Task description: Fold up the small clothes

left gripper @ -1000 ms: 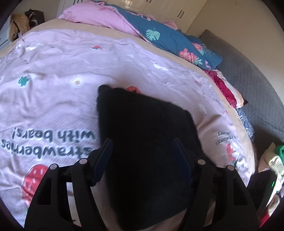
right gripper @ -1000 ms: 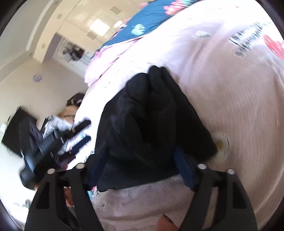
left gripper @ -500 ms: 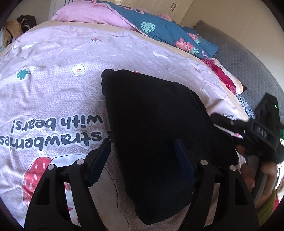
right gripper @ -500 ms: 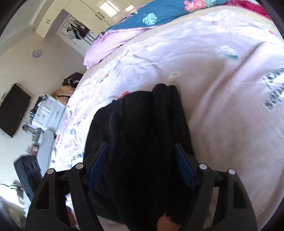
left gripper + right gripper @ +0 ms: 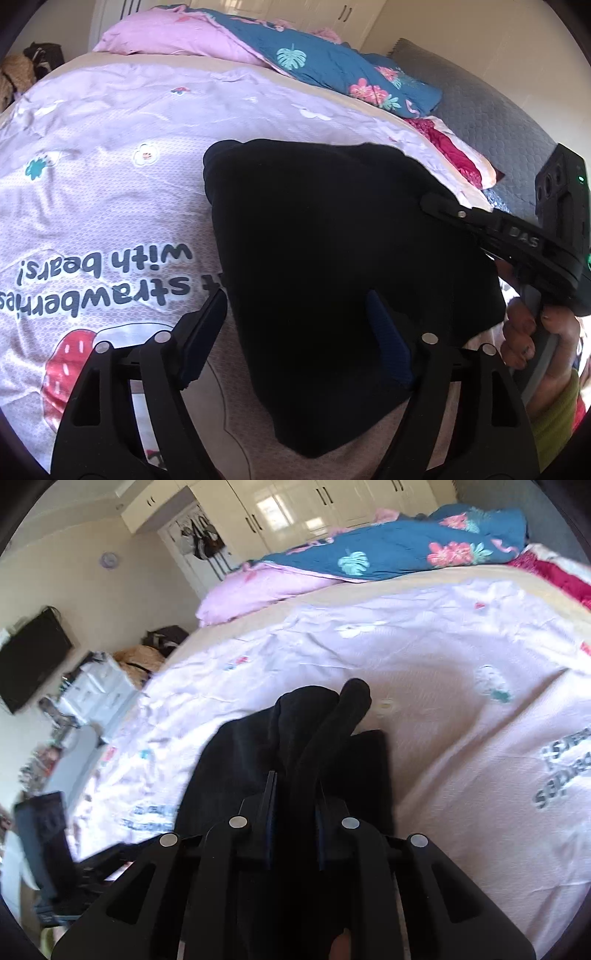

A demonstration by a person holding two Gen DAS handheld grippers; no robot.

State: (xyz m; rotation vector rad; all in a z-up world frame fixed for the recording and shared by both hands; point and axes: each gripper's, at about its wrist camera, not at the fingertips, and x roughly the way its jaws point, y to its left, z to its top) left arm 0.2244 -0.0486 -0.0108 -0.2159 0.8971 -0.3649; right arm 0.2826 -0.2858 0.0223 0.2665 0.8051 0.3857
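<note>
A black garment lies folded on the pink strawberry-print bedsheet. My left gripper hovers over its near edge, jaws opening. The cloth lies between and under the fingers, and the pads are not pressing it. In the right wrist view the jaws of my right gripper are closing, pinched on a raised fold of the black garment. In the left wrist view the right gripper reaches onto the garment's right edge, held by a hand.
A blue floral duvet and pink pillow lie at the head of the bed. A red cloth and grey padded surface are on the right. A TV, white drawers and wardrobes stand beyond the bed.
The right gripper's jaws have gone from wide to pinched on a fold of the garment, and it has rolled and lifted slightly. The left jaws have spread a little wider.
</note>
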